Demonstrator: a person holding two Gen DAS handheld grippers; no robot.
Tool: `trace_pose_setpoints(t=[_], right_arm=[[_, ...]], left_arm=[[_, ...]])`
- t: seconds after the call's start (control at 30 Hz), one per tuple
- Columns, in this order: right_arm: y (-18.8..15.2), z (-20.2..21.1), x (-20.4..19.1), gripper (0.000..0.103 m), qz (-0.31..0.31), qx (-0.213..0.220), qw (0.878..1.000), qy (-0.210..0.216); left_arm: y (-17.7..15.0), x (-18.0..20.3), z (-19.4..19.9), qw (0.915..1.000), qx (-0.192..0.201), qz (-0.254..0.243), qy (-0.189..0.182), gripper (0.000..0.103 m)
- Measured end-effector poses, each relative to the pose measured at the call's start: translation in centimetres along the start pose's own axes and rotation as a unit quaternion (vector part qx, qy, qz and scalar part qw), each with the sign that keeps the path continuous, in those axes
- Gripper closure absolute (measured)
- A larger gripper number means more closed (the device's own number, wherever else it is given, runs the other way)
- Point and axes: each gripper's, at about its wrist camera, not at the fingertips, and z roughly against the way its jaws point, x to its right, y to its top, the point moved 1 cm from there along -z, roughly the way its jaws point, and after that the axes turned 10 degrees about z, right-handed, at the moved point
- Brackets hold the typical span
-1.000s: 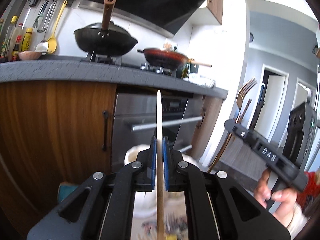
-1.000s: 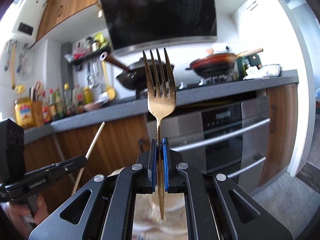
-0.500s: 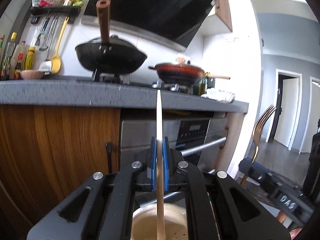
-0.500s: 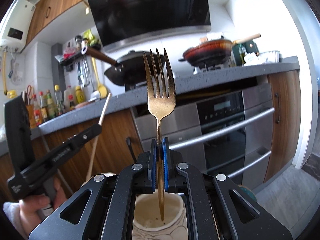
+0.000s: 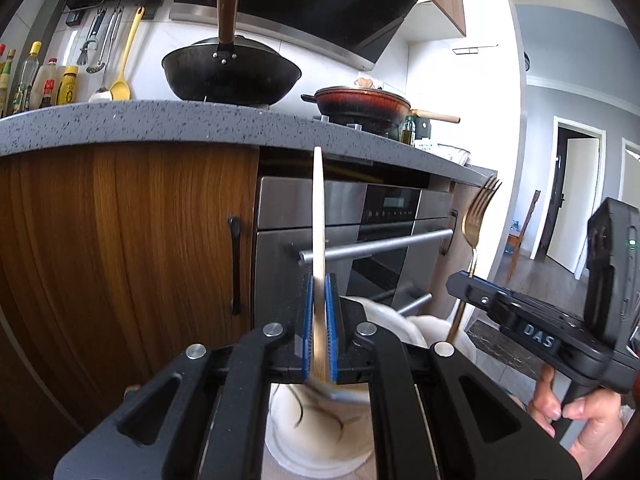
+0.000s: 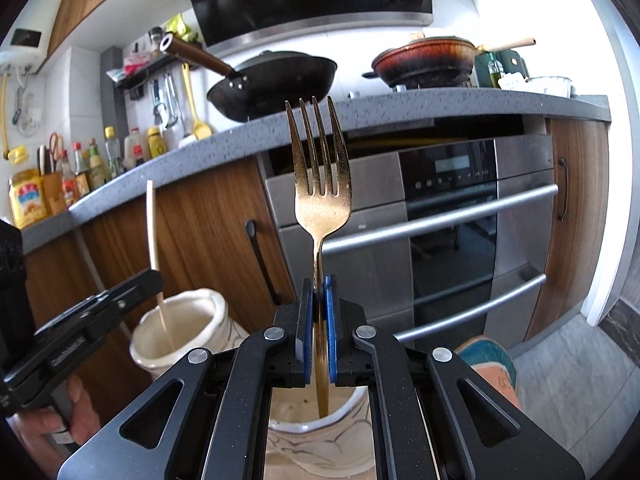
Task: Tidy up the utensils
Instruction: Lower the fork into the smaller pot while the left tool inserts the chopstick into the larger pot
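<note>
My left gripper (image 5: 319,312) is shut on a pale wooden chopstick (image 5: 318,216), held upright with its lower end inside a cream ceramic holder (image 5: 312,436). From the right wrist view that chopstick (image 6: 153,236) dips into the left holder (image 6: 188,328). My right gripper (image 6: 319,312) is shut on a gold fork (image 6: 320,176), tines up, its handle tip inside a second cream holder (image 6: 320,436). In the left wrist view the right gripper (image 5: 464,284) holds the fork (image 5: 476,216) over that other holder (image 5: 436,330).
A wooden cabinet (image 6: 208,232) and a steel oven (image 6: 460,208) stand behind the holders. On the grey counter (image 5: 160,124) are a black wok (image 5: 232,72), a red pan (image 5: 360,102) and bottles (image 6: 88,164). A teal slipper (image 6: 492,364) lies on the floor.
Both grippers have moved down with their utensils. The chopstick's end and the fork's handle tip have gone down into the two holders.
</note>
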Motion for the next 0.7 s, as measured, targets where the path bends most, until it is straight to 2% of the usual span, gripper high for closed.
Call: trace_pose_setpoints(t=[0.2, 0.23, 0.33, 0.37, 0.7], right_arm=[[-0.6, -0.9, 0.2, 0.096, -0.009, -0.02, 1.0, 0.009], [-0.7, -1.0, 0.2, 0.096, -0.011, -0.024, 1.0, 0.011], [-1.0, -1.4, 0.4, 0.096, -0.016, -0.029, 0.999, 0.014], [-1.0, -1.4, 0.5, 0.096, -0.015, -0.03, 0.999, 0.013], [-1.3, -1.7, 0.9, 0.096, -0.012, -0.029, 0.999, -0.017]], left_arm=[[-0.3, -0.3, 0.3, 0.9999, -0.014, 0.003, -0.003, 0.096], [-0.3, -0.3, 0.3, 0.9999, -0.015, 0.001, -0.003, 0.093], [-0.4, -0.3, 0.9, 0.9999, -0.01, -0.003, -0.003, 0.065], [-0.4, -0.3, 1.2, 1.0, -0.005, -0.002, -0.002, 0.062], [-1.0, -1.2, 2.4, 1.0, 0.001, 0.002, 0.004, 0.056]])
